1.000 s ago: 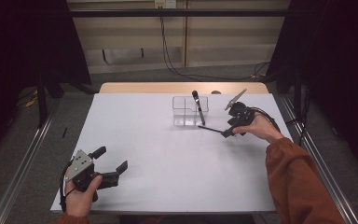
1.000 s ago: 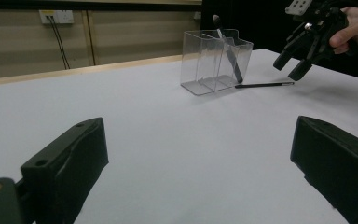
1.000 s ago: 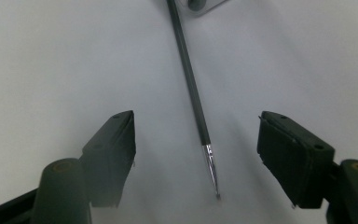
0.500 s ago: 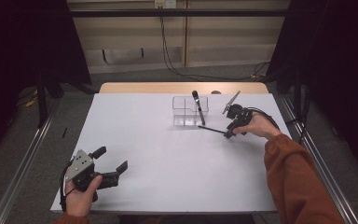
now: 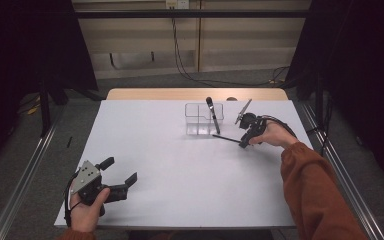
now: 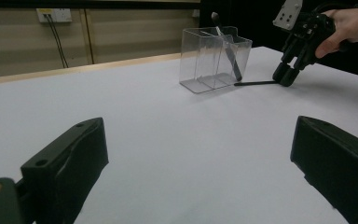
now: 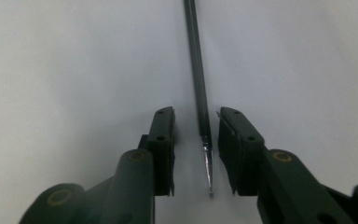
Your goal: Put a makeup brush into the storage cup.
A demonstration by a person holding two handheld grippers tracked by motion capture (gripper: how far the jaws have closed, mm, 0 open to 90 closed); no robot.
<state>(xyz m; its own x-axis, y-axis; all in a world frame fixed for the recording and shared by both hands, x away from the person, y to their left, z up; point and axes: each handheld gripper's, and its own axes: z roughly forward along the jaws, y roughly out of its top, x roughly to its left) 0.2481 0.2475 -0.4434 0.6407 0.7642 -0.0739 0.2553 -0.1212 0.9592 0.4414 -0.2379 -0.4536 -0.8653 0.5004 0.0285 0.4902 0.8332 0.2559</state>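
Two pens: one pen [image 5: 226,139] lies flat on the tabletop [image 5: 180,165], long axis left-right, tip rightward between the right gripper [image 5: 246,138] jaws, narrowly apart; second pen [image 5: 212,114] stands tilted in one clear holder [image 5: 203,119]. Left gripper [image 5: 122,175] jaws wide apart, near-left

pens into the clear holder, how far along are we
Done: one pen stands in the clear holder. In hand: the right gripper straddles the second pen lying on the table, jaws not closed. Left: grasp and drop it in. The left gripper is open.
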